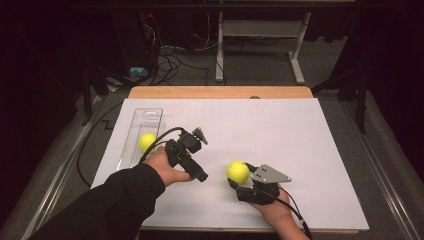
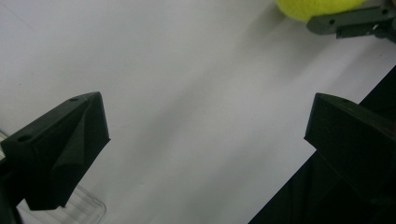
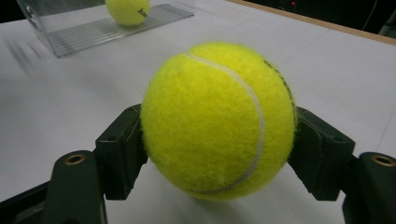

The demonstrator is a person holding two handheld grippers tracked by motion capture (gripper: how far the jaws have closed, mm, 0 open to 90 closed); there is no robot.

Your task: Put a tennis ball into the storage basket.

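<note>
My right gripper (image 1: 241, 181) is shut on a yellow tennis ball (image 1: 238, 172), its jaws pressing both sides of the ball (image 3: 218, 121) low over the white paper. A second tennis ball (image 1: 147, 142) lies in a clear plastic tray (image 1: 145, 119) at the left; this tray ball (image 3: 127, 10) is far off in the right gripper view. Beside that tray, my left gripper (image 1: 188, 150) is held in a hand. Its jaws stand wide open (image 2: 205, 126) over bare paper with nothing between them. The held ball (image 2: 317, 7) peeks in at the top right of the left gripper view.
White paper (image 1: 300, 140) covers the wooden table (image 1: 220, 92). A black cable (image 1: 87, 150) loops off the table's left side. Beyond the far edge are floor cables (image 1: 170, 60) and a desk frame (image 1: 260, 45). A tray corner (image 2: 86, 207) sits by the left jaw.
</note>
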